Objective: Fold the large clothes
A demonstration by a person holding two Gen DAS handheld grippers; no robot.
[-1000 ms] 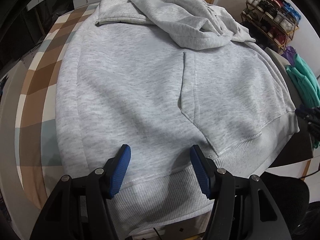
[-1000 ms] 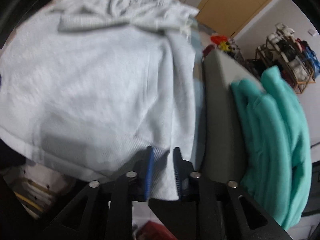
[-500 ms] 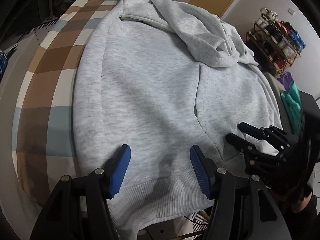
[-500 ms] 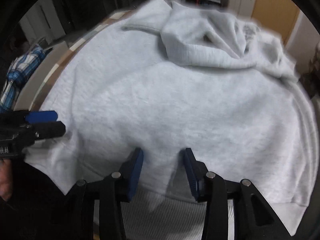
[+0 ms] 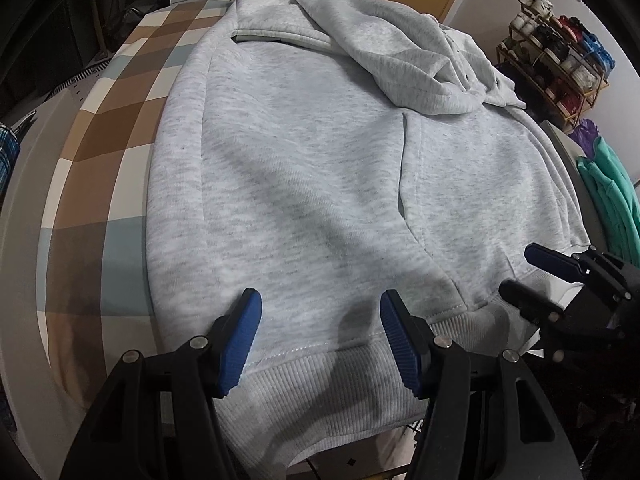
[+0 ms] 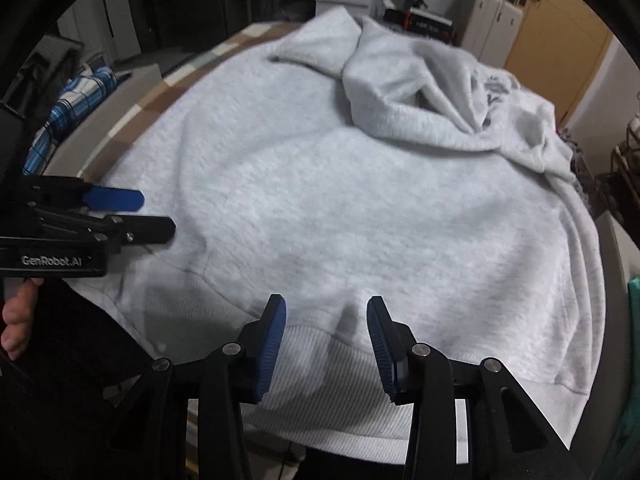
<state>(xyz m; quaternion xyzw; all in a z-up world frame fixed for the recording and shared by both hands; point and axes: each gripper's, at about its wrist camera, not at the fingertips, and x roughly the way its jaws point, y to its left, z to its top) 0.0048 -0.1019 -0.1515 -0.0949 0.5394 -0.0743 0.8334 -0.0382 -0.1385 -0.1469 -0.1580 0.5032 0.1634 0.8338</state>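
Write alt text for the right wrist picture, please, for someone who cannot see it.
A large light grey fleece hoodie lies spread over a brown-and-cream checked bed cover, its hood crumpled at the far end. The right tool, with blue pads, hangs over the ribbed hem, jaws opening with nothing gripped. The left tool reaches in from the left edge.

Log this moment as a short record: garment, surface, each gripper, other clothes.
garment: grey hoodie spread flat, hood flopped over the chest
surface: checked cloth
left gripper: open, over the hem, nothing between the pads
right gripper: jaws opening, over the hem, nothing gripped
other clothes: green garment to one side, blue plaid cloth to the other
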